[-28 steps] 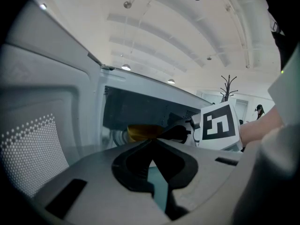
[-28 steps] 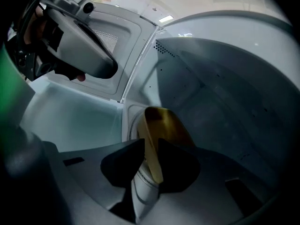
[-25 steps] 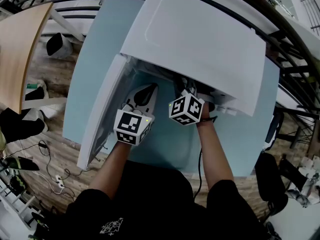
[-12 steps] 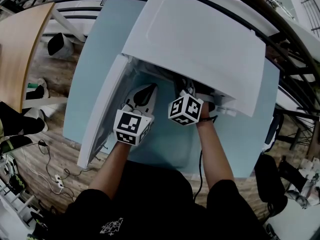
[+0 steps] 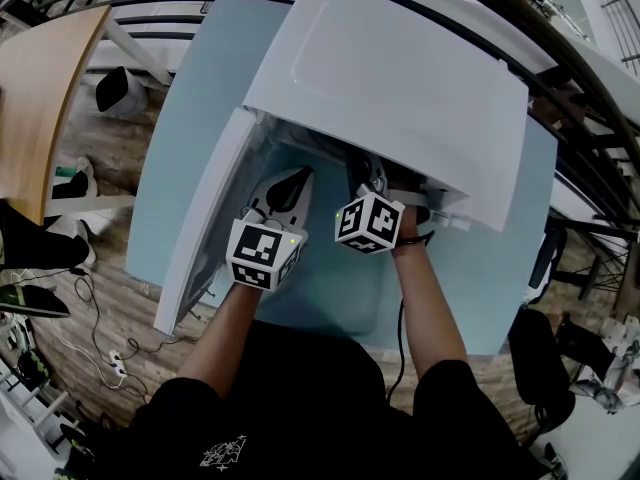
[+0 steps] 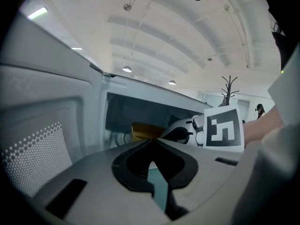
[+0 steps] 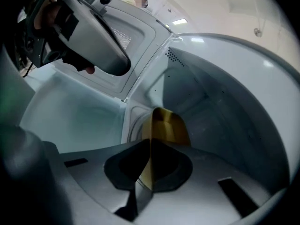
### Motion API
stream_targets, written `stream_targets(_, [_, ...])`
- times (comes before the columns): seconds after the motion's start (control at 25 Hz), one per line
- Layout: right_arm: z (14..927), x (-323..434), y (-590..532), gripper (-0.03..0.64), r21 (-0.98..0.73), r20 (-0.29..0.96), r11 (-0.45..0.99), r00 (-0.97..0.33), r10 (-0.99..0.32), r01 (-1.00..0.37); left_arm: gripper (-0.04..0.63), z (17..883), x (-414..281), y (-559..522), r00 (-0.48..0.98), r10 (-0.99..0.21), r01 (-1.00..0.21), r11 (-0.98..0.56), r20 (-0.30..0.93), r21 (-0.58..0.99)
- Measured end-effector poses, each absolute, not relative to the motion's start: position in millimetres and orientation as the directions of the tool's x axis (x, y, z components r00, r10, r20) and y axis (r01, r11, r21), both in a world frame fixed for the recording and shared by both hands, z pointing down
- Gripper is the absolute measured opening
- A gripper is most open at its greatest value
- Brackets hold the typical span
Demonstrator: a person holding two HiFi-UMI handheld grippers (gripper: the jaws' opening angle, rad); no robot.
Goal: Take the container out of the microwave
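The white microwave (image 5: 400, 78) stands on a light blue table (image 5: 190, 98), its door (image 5: 205, 218) swung open to the left. Inside it sits a yellow container (image 7: 166, 125), also seen past the left jaws as the container (image 6: 146, 130). My right gripper (image 7: 150, 140) reaches into the cavity. Its jaws are closing, and the container's near wall is pinched between them. In the head view the right gripper (image 5: 368, 173) is half hidden under the microwave's top. My left gripper (image 5: 298, 178) hangs just in front of the open door, shut and holding nothing, as the left gripper (image 6: 151, 141) shows in its own view.
A wooden table (image 5: 40, 78) stands at the far left, with cables (image 5: 95, 338) on the plank floor below it. Dark railings (image 5: 590, 98) run along the back and right. The microwave's door mesh (image 6: 33, 149) is close on the left gripper's left.
The right gripper's marker cube has rolled a little and shifted slightly left. The left gripper and the microwave door have not moved.
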State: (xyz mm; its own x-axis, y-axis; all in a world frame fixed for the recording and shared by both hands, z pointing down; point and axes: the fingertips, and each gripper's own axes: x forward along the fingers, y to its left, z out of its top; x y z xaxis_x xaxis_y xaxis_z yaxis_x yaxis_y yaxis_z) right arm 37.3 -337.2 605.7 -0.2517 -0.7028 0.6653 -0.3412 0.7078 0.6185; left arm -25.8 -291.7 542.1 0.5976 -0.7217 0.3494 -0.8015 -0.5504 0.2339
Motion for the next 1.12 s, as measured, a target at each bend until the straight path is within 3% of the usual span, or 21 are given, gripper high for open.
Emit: stream_targets(1.12, [581,25,-273,0.02,0.656,0.644,0.708,-0.294,-0.706,-0.262,0.008,517,-38,-251,0.549,-0.768,-0.835,-0.498,0.328,0.232])
